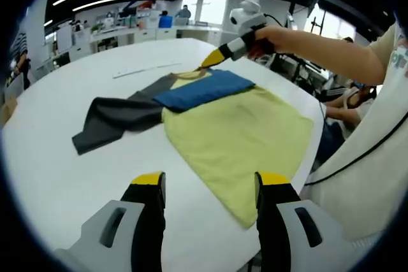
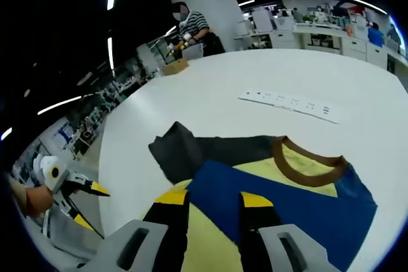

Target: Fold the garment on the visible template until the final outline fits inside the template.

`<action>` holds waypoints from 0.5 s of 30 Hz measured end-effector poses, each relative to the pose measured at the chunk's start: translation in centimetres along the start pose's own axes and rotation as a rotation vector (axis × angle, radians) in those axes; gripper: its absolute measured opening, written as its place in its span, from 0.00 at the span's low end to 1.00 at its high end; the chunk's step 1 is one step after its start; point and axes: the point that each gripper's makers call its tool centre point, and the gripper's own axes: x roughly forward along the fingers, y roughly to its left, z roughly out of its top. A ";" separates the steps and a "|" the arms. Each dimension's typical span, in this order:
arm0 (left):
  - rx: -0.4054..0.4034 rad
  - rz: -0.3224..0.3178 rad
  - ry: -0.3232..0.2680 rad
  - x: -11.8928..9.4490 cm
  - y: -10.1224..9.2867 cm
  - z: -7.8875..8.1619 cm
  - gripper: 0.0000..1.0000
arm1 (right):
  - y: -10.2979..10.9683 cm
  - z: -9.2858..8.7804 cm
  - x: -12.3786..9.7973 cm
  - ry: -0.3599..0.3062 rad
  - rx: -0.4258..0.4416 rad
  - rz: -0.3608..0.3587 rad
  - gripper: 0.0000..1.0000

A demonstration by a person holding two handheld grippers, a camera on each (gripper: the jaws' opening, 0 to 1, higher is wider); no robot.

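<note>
On the smooth white round table (image 1: 57,176) lies a soft yellow garment (image 1: 239,135) with blue sleeve (image 1: 204,89) folded over, both grippers' jaws parted and empty: left gripper (image 1: 210,189), right gripper (image 2: 213,205).

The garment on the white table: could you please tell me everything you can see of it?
The garment is a soft-looking T-shirt with a pale yellow body, a brown collar, one dark grey sleeve and one blue sleeve. It lies flat on the white table, the grey sleeve spread outward and the blue one folded across the chest. The right gripper hovers by the collar, its jaws over the blue sleeve; whether it touches the cloth is unclear.
</note>
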 end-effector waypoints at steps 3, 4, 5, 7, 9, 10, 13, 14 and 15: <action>-0.005 0.010 -0.006 0.0 0.4 0.3 0.53 | 0.4 -0.1 -0.9 -0.007 -0.029 -0.006 0.27; -0.006 0.012 -0.007 -0.1 0.5 0.4 0.53 | 0.5 -0.2 -1.1 -0.008 -0.035 -0.007 0.27; -0.006 0.016 -0.009 -0.1 0.6 0.5 0.53 | 0.6 -0.3 -1.4 -0.007 -0.037 -0.005 0.27; -0.008 0.023 -0.015 -0.1 0.9 0.7 0.53 | 0.6 -0.3 -1.7 -0.016 -0.043 -0.003 0.28; -0.013 0.027 -0.021 0.0 1.2 1.0 0.53 | 0.6 -0.3 -2.3 -0.027 -0.046 -0.004 0.28; -0.013 0.030 -0.023 0.0 1.3 1.1 0.53 | 0.6 -0.3 -2.5 -0.034 -0.046 -0.004 0.29; -0.011 0.037 -0.030 0.2 1.7 1.5 0.53 | 0.6 -0.5 -3.1 -0.040 -0.048 -0.007 0.30; -0.011 0.039 -0.034 0.2 1.8 1.6 0.53 | 0.5 -0.6 -3.4 -0.045 -0.054 -0.012 0.31; -0.011 0.040 -0.035 0.3 1.8 1.7 0.53 | 0.3 -0.6 -3.5 -0.048 -0.055 -0.015 0.31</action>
